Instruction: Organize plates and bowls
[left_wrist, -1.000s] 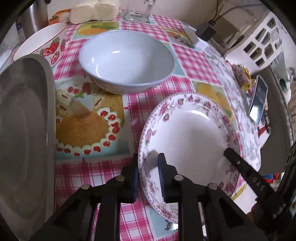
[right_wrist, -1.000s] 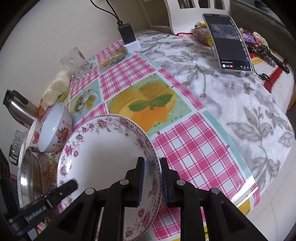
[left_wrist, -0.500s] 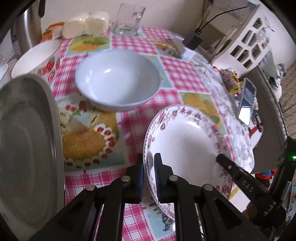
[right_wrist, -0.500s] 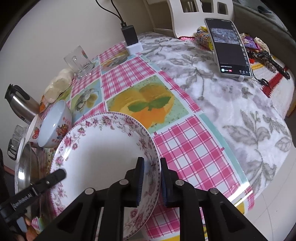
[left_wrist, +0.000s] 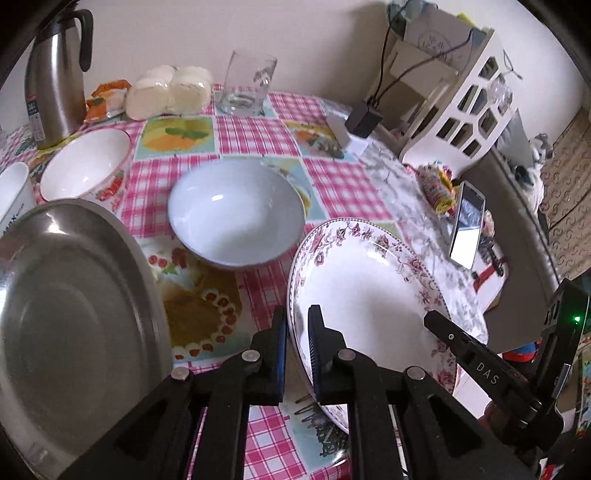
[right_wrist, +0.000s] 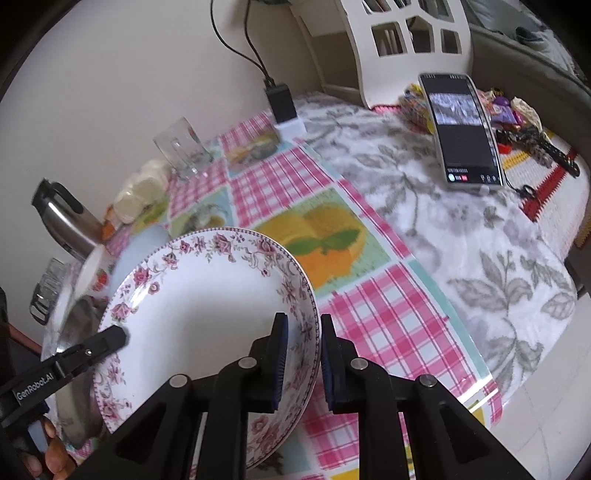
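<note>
The left gripper (left_wrist: 297, 341) and the right gripper (right_wrist: 301, 354) each clamp opposite rims of the floral plate (left_wrist: 369, 295), which is tilted above the near right part of the tablecloth (left_wrist: 255, 136). A plain white bowl (left_wrist: 236, 212) sits just beyond it. A steel plate (left_wrist: 74, 314) lies at near left; a strawberry bowl (left_wrist: 85, 166) stands farther left.

White plate (left_wrist: 365, 291) with pink floral rim, pale blue bowl (left_wrist: 236, 210), pink checked tablecloth (right_wrist: 388, 314)
</note>
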